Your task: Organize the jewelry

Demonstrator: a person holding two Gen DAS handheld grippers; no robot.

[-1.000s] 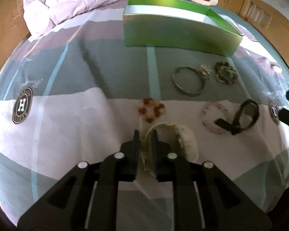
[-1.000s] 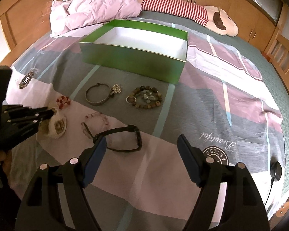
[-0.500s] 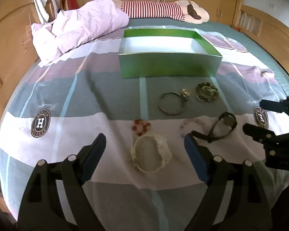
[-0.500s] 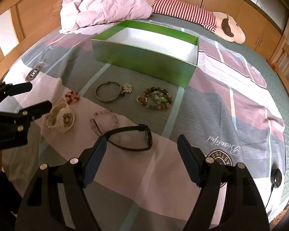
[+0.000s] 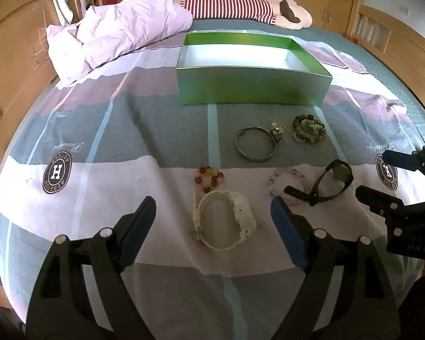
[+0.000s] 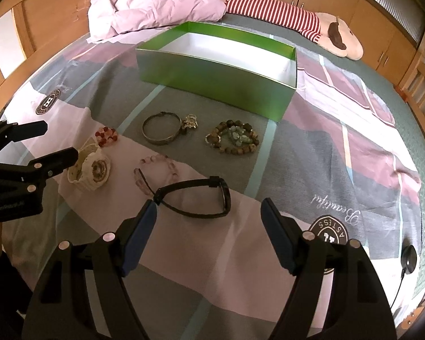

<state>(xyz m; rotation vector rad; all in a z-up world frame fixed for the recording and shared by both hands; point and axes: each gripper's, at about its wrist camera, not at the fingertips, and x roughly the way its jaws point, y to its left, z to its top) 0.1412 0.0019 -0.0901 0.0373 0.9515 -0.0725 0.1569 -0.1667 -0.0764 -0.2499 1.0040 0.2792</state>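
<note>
Several pieces of jewelry lie on the bedspread in front of an open, empty green box (image 5: 252, 87) (image 6: 215, 76). A white watch (image 5: 225, 221) (image 6: 89, 168) lies between the fingers of my open left gripper (image 5: 212, 221) (image 6: 56, 141). A black watch (image 5: 330, 182) (image 6: 198, 198) lies just ahead of my open right gripper (image 6: 209, 226) (image 5: 382, 175). Also there are a red bead bracelet (image 5: 208, 178), a pink bead bracelet (image 5: 286, 181), a metal bangle (image 5: 255, 143), a ring (image 5: 277, 130) and a brown bead bracelet (image 5: 308, 129).
A rumpled pink quilt (image 5: 119, 36) and a striped plush toy (image 5: 240, 7) lie at the head of the bed behind the box. Wooden bed rails and cupboards surround the bed. A black cable puck (image 6: 408, 257) lies at the right edge.
My left gripper let go of the white watch, opened wide and pulled back and up. The watch now lies flat on the bedspread. My right gripper shifted only a little.
</note>
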